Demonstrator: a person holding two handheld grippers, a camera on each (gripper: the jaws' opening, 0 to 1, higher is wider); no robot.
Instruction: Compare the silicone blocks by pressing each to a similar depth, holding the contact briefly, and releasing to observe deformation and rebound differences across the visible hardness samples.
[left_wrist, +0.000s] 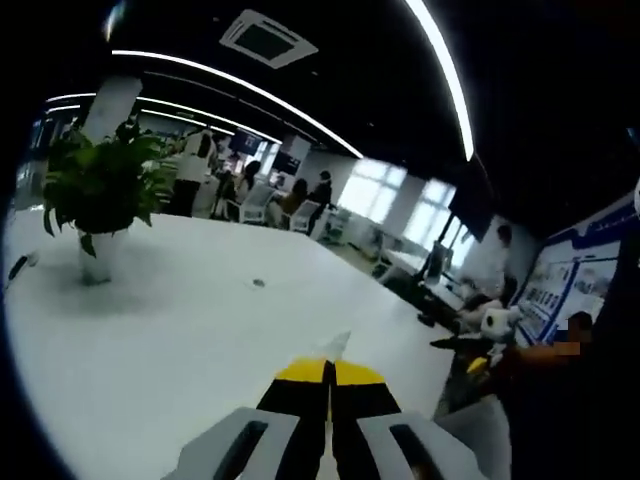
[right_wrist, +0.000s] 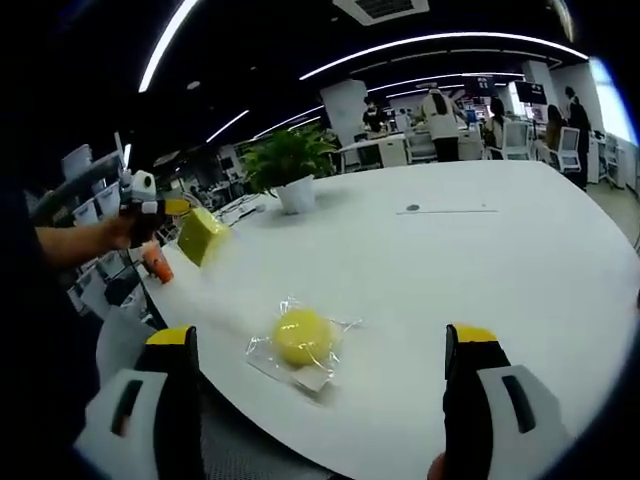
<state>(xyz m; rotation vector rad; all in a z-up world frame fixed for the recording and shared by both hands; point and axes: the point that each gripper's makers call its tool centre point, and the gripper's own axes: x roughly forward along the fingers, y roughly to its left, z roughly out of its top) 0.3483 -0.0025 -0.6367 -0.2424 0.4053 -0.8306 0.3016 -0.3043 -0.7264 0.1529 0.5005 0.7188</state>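
In the left gripper view, the left hand-held gripper (left_wrist: 328, 385) is pointing out over a white counter (left_wrist: 180, 320), its two yellow-tipped jaws pressed together with nothing showing between them. One potted plant (left_wrist: 97, 195) is standing on the counter far ahead and to the left of the jaws. Several people are sitting and standing beyond the counter's far edge, too small to count surely.

In the right gripper view, the right hand-held gripper (right_wrist: 325, 350) is holding its two jaws wide apart, one rising at each lower corner. One round yellow silicone block (right_wrist: 301, 336), lying inside a clear plastic wrapper (right_wrist: 290, 365), is resting on the counter (right_wrist: 450, 260) just ahead of the jaws and between them, nearer the left jaw, touching neither. Farther ahead to the left, a person's hand is holding the left hand-held gripper (right_wrist: 185, 208), which is clamping one yellow-green silicone block (right_wrist: 203, 235) above the counter's edge. One potted plant (right_wrist: 290, 165) is standing well beyond.
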